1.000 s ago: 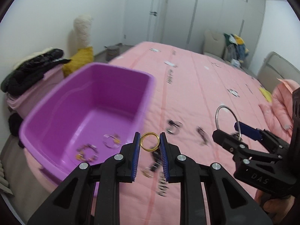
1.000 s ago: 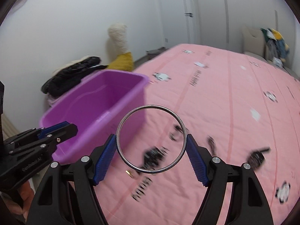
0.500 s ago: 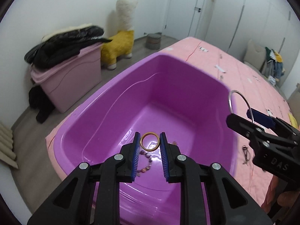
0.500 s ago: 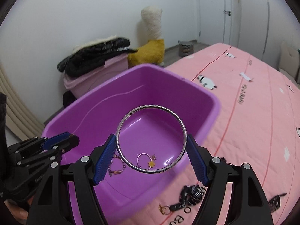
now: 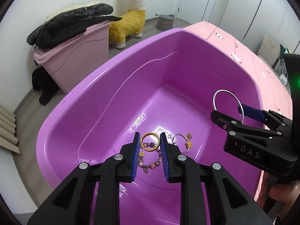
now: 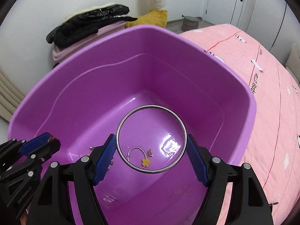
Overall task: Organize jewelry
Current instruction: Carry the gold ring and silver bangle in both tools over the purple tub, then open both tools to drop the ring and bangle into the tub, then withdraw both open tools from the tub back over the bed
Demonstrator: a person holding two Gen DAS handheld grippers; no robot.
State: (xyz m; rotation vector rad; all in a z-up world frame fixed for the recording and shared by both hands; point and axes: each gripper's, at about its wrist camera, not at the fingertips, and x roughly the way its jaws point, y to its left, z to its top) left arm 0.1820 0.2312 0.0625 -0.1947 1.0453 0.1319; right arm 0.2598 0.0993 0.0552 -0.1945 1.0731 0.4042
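Observation:
My left gripper (image 5: pixel 150 144) is shut on a small gold ring (image 5: pixel 150 151) and holds it above the inside of a purple plastic tub (image 5: pixel 105 86). My right gripper (image 6: pixel 151 150) is shut on a large silver bangle (image 6: pixel 120 123), also held over the tub (image 6: pixel 93 71); it shows at the right in the left wrist view (image 5: pixel 241 112). On the tub floor lie a beaded charm bracelet (image 5: pixel 150 166) and a thin silver bracelet with yellow flower charms (image 6: pixel 144 159).
The tub sits on the corner of a pink bed (image 6: pixel 271 86). A pink storage bin (image 5: pixel 75 54) with a black jacket (image 5: pixel 69 24) on top stands on the floor beyond, next to a yellow plush animal (image 5: pixel 129 24).
Both grippers have swung left from over the bedspread to above the tub and come closer to its inside, each still holding its ring.

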